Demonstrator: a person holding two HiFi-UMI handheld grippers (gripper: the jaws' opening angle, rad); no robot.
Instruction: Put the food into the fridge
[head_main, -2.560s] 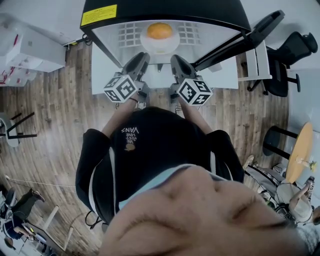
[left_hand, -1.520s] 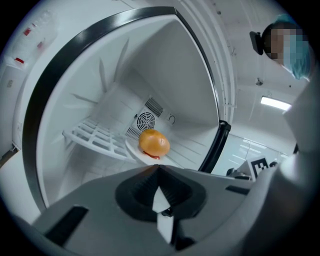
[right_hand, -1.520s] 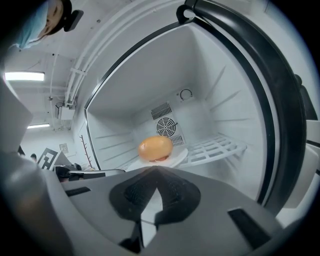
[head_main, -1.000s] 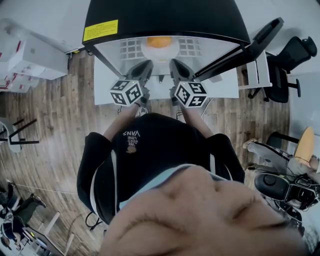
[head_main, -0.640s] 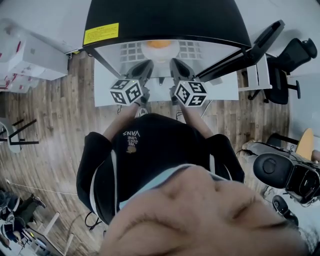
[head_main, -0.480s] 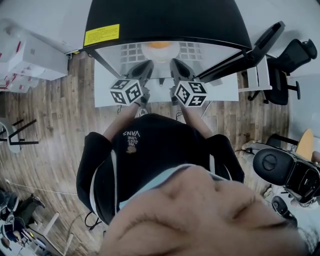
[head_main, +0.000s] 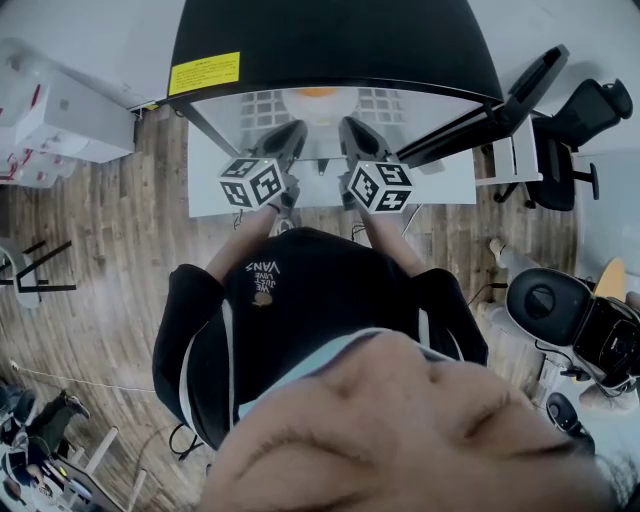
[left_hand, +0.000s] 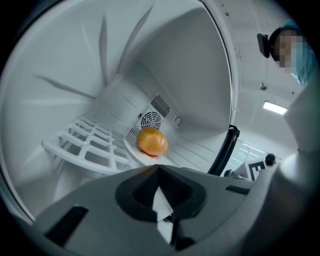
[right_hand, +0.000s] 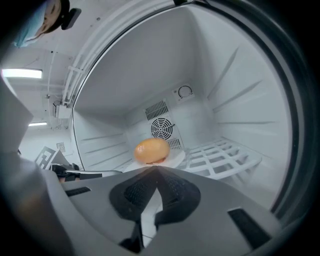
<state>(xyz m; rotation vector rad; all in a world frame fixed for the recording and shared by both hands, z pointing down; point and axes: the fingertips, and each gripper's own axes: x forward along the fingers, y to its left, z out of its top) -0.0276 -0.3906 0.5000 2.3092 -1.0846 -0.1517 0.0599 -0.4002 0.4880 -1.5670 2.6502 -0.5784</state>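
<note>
The food is an orange bun (left_hand: 152, 141) on a white plate (left_hand: 134, 150), standing on the white wire shelf (left_hand: 90, 147) deep inside the open fridge (head_main: 330, 40). From the head view only a sliver of the bun (head_main: 318, 92) shows under the fridge's black top. My left gripper (left_hand: 159, 167) is shut and empty, held in front of the opening, short of the plate. My right gripper (right_hand: 154, 170) is beside it, also shut and empty, with the bun (right_hand: 151, 150) straight ahead of it. The two grippers (head_main: 293, 130) (head_main: 348, 127) point into the fridge side by side.
The fridge door (head_main: 500, 95) stands open to the right. A fan grille (right_hand: 162, 128) sits on the back wall behind the plate. The wire shelf (right_hand: 220, 155) reaches to the side wall. A black office chair (head_main: 590, 110) and a round black machine (head_main: 545, 305) stand at the right.
Both grippers stay shut and have hardly moved. The bun shows less under the fridge's top edge than before. A round black machine has rolled into view at the right.
</note>
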